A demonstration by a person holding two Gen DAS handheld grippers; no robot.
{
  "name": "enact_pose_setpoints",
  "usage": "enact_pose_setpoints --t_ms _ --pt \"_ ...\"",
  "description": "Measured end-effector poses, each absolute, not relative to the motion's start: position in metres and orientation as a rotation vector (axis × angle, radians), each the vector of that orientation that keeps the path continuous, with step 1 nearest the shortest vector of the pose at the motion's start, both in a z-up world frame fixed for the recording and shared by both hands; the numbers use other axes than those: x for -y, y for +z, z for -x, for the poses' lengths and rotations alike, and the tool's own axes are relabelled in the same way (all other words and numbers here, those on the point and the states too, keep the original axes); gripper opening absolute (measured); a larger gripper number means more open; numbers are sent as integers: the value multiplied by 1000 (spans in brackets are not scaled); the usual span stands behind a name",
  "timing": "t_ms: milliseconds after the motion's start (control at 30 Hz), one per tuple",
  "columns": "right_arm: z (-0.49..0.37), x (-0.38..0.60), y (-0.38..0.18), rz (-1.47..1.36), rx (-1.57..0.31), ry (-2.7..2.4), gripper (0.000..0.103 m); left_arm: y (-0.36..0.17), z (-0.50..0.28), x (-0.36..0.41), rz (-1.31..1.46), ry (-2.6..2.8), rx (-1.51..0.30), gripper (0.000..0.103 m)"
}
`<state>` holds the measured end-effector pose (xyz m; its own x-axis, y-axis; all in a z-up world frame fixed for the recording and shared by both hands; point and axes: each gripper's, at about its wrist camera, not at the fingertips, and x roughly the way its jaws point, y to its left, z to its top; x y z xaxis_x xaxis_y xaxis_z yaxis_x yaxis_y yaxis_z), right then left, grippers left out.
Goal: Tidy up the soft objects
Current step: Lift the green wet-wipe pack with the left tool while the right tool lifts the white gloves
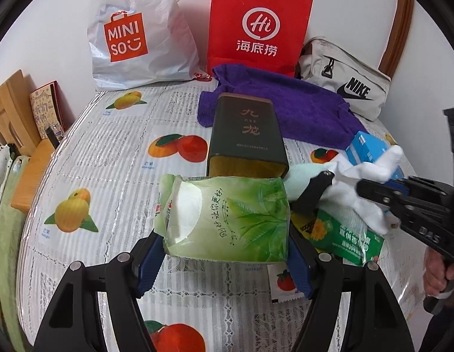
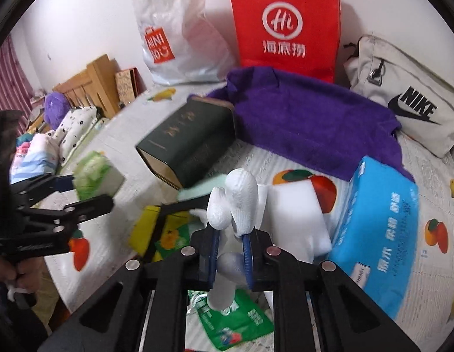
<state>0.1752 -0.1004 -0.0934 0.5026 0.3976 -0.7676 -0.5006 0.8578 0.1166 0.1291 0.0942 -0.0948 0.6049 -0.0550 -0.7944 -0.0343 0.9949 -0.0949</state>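
Observation:
My left gripper [image 1: 227,245] is shut on a green pack of tissues [image 1: 227,217], its blue pads pressing both ends just above the fruit-print table cover [image 1: 109,158]. The right wrist view shows the same pack [image 2: 95,173] in that gripper [image 2: 90,190] at the left. My right gripper [image 2: 231,234] is shut on a white knitted sock [image 2: 241,193], whose ends stick up past the pads. In the left wrist view that gripper [image 1: 344,183] and the sock [image 1: 364,205] are at the right. A mint-green soft piece [image 1: 300,176] lies under the sock.
A dark green tin [image 1: 244,135] lies on its side mid-table, mouth facing me. Behind it a purple towel [image 2: 309,123], a Nike pouch [image 2: 408,102], a red paper bag [image 2: 285,20], a white Miniso bag [image 1: 139,32]. A blue tissue pack [image 2: 379,228], a white foam block [image 2: 294,214] and a green packet [image 2: 235,319] lie near the right gripper.

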Motion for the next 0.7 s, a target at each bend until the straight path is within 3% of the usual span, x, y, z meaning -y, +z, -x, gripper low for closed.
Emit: enact_pose_setpoints --t_ms 433,567,667,700 --pt "-152 129 -23 76 -757 537 11 -63 -137 -91 100 -14 -877 72" --pt "-159 130 -31 111 -799 520 11 -59 -141 -84 94 -23 -878 72" --pt "-162 129 -47 126 -859 526 16 -60 -143 -80 86 -29 -883 72" --pt "-162 129 -52 137 -873 524 25 -61 -143 -79 86 -29 -888 72"
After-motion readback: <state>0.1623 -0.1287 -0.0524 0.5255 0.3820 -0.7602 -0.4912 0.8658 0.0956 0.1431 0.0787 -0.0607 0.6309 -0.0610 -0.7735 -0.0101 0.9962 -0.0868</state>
